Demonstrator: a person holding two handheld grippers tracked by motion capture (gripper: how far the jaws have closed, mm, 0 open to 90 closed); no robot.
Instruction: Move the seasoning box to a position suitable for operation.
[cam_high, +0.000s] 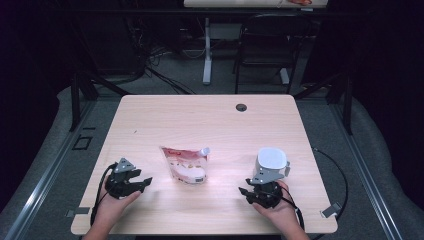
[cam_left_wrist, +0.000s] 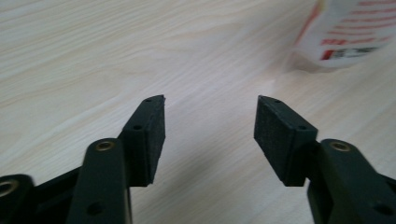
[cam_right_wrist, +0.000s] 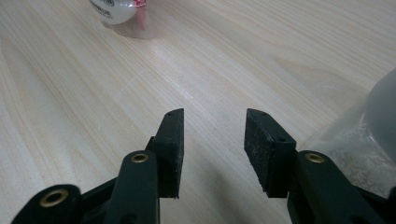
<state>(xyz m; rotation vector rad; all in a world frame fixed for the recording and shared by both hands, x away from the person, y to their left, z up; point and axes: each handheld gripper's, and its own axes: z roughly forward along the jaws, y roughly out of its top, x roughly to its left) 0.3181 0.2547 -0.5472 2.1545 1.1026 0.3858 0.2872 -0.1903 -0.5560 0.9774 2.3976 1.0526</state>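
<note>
Pouch (cam_high: 184, 164) lies flat mid-surface, nearer the front edge, between both grippers, spout cap toward the back right. I judge the risk is it sliding or buckling if pinched on its floppy body. White jug (cam_high: 272, 162) sits just beside my right hand-held gripper (cam_high: 246, 192); a swing could topple it. Left hand-held gripper (cam_high: 145, 183) and right both spread, holding nothing.

A pale wooden counter (cam_high: 200, 120) has a small round hole (cam_high: 241, 107) near its far edge. Beyond it a dark chair (cam_high: 265, 47) stands on the grey floor (cam_high: 170, 80), beside a white post (cam_high: 207, 50) and loose cables (cam_high: 150, 60).
</note>
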